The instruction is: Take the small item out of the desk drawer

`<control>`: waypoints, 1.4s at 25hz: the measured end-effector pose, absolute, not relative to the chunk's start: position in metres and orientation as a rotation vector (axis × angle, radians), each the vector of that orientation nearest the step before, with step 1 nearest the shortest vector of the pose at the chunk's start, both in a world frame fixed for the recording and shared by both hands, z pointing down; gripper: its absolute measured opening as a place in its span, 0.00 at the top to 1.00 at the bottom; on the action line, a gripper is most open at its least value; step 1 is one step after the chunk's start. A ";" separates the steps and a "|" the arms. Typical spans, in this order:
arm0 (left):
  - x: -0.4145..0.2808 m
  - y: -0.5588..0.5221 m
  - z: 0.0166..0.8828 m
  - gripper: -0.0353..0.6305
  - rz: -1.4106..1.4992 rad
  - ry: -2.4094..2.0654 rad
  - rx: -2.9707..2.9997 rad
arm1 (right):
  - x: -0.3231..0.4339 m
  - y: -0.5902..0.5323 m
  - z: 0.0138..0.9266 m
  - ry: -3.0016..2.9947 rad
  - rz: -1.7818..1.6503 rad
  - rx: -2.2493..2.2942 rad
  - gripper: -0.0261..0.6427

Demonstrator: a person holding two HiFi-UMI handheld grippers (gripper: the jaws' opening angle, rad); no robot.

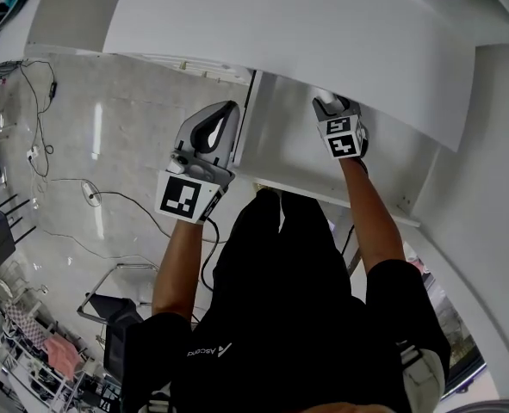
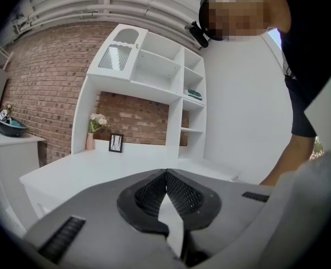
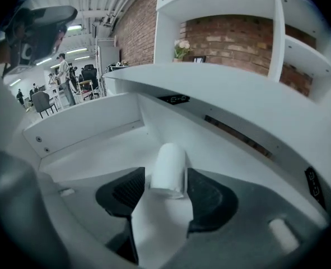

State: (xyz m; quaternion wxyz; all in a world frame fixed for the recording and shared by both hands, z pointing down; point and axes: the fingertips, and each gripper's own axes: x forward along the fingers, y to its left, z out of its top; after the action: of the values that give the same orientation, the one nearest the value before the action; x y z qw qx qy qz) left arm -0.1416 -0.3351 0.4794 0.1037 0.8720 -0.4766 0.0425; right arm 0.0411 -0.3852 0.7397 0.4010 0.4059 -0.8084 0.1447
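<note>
The small white cylinder with a rounded far end (image 3: pixel 168 164) sits between the two jaws of the right claw (image 3: pixel 162 179). Its long axis runs along the jaws and its flat end faces back toward the claw's body. The jaws stand wide apart. There is a clear gap at the left pad, and the right pad is close beside the cylinder, so I judge it is not gripped. It seems to rest on the floor of the open white desk drawer (image 3: pixel 92 156), which spreads below and ahead of the claw.

The step in hand looks like taking hold. Shift the claw a little toward its own right, so the cylinder is centred, before closing. If only one pad touches, it may push the smooth round body so that it rolls away. Close on the mid-body, not the rounded tip.

The white desk top (image 3: pixel 227 94) hangs just above and ahead of the claw. Draw the cylinder back toward the person rather than lifting it high.

The left claw (image 2: pixel 165 174) has its jaws together on nothing. It is held outside the drawer, to the left of the right claw, and should keep clear.
</note>
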 end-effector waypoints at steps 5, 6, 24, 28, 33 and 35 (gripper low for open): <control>-0.145 -0.334 0.480 0.95 0.111 -1.404 2.557 | 0.038 -0.387 0.741 -2.021 0.354 1.024 0.68; -0.145 -0.335 0.479 0.95 0.096 -1.406 2.557 | 0.038 -0.387 0.742 -2.021 0.352 1.020 0.69; -0.109 -0.278 0.432 0.95 0.051 -1.369 2.660 | 0.021 -0.304 0.532 -2.466 0.242 1.121 0.69; -0.091 -0.263 0.407 0.95 0.031 -1.356 2.685 | 0.025 -0.288 0.460 -2.605 0.161 1.197 0.69; -0.066 -0.239 0.359 0.95 -0.040 -1.312 2.744 | 0.033 -0.259 0.378 -2.746 0.058 1.275 0.69; -0.058 -0.232 0.344 0.95 -0.065 -1.298 2.761 | 0.037 -0.249 0.353 -2.795 0.025 1.299 0.69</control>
State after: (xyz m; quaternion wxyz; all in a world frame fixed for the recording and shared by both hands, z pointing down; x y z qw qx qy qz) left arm -0.0582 -0.2324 0.3436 0.0449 0.9039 -0.4249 -0.0213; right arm 0.0366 -0.2489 0.3530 0.0297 0.4214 -0.9064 0.0081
